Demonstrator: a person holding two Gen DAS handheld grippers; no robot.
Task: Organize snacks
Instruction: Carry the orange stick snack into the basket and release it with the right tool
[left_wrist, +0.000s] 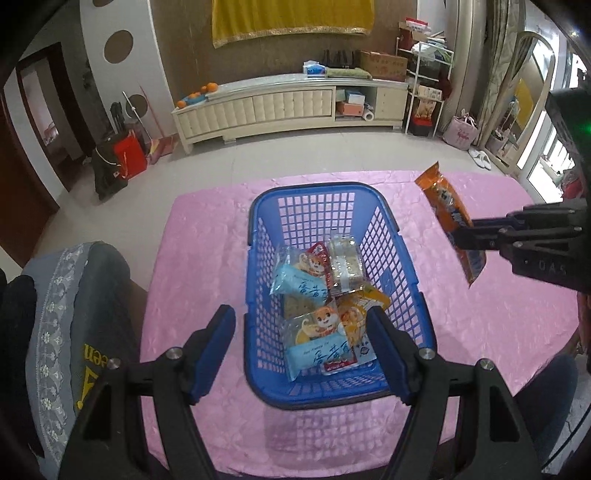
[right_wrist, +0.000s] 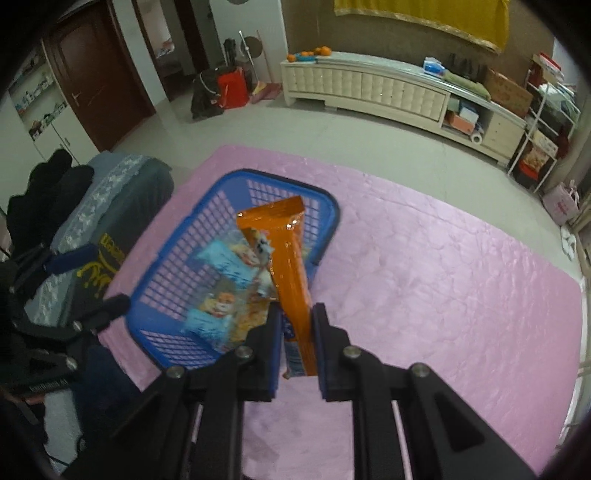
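Blue basket (left_wrist: 406, 258) on pink tablecloth (left_wrist: 199, 236): holds several snack packets (left_wrist: 317, 343), two light blue. Right gripper (right_wrist: 295, 332), clenched on long orange snack packet (right_wrist: 291, 266), at basket's 3 o'clock, above the table. Left gripper (left_wrist: 301, 354) released, empty, over basket's 6 o'clock rim.

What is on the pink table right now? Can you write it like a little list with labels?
Table cover: pink cloth
Basket: blue plastic basket standing on the cloth
Inside basket: several snack packets, some light blue with a cartoon animal
Right tongs: shut on a long orange snack packet, held in the air
Left tongs: open, nothing between them, above the near end of the basket
Beside the table: a chair with a grey cover
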